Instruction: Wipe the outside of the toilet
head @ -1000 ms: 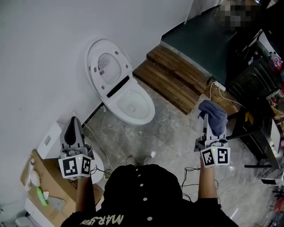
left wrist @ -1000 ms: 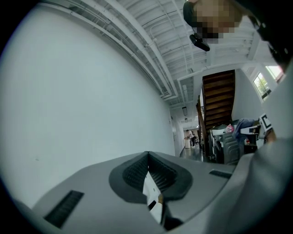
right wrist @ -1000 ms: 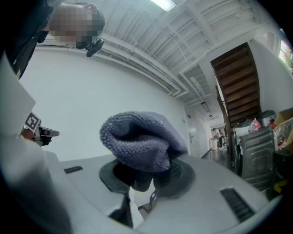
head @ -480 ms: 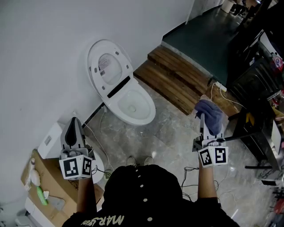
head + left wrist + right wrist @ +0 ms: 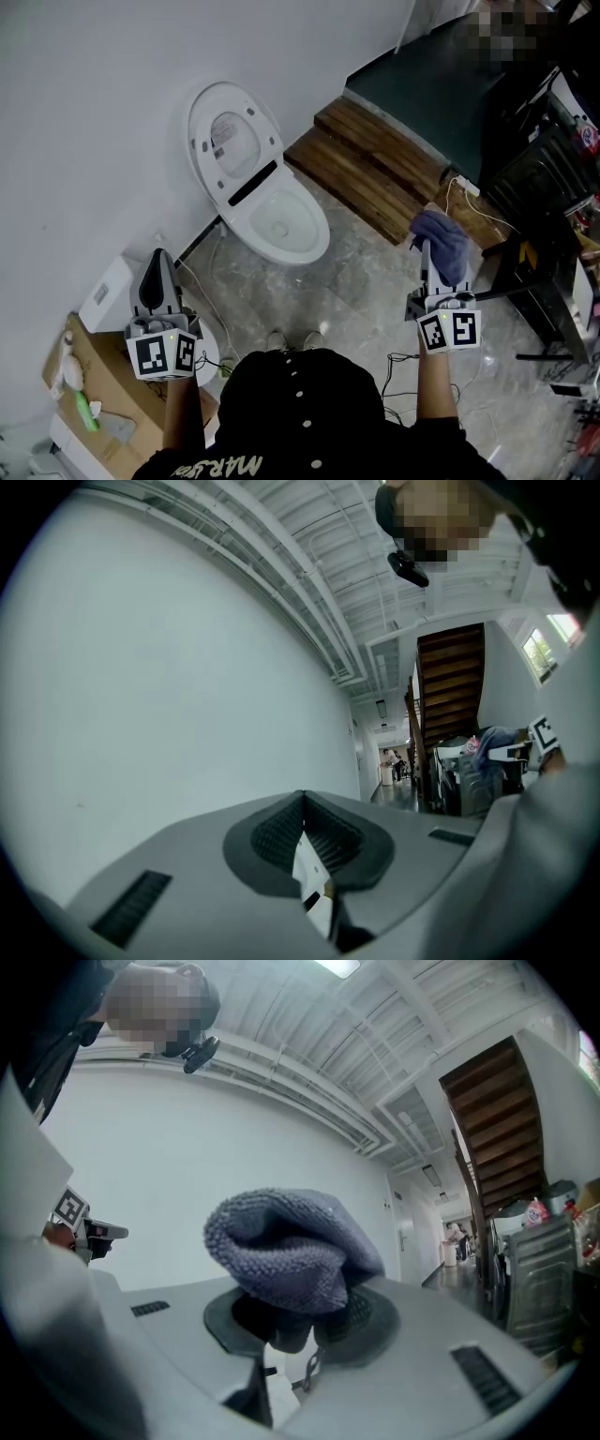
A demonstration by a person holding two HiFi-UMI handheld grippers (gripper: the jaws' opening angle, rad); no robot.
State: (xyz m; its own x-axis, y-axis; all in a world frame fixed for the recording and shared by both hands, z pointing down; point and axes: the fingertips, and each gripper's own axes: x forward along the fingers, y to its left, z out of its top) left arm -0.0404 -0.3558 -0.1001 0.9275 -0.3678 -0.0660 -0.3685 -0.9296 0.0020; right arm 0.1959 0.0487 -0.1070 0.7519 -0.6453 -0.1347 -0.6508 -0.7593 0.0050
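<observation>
Head view: one toilet (image 5: 265, 202), lid raised against the white wall (image 5: 94, 94), stands well ahead of both grippers. Bare marble floor (image 5: 366, 281) lies open in front of it and to its right, as far as one wooden step (image 5: 375, 173). The foot of the toilet is hidden under its own rim. One cardboard box (image 5: 98, 412) is cut off at the lower left edge. Two grippers, the left gripper (image 5: 157, 258) and the right gripper (image 5: 427, 248), are well apart, neither touching the toilet.

Left gripper view: fingers (image 5: 272, 841) clenched together, nothing between them; the white wall fills the left half.

Right gripper view: fingers grasping one grey-blue cloth (image 5: 291, 1251), which bulges above them and hides their tips.
</observation>
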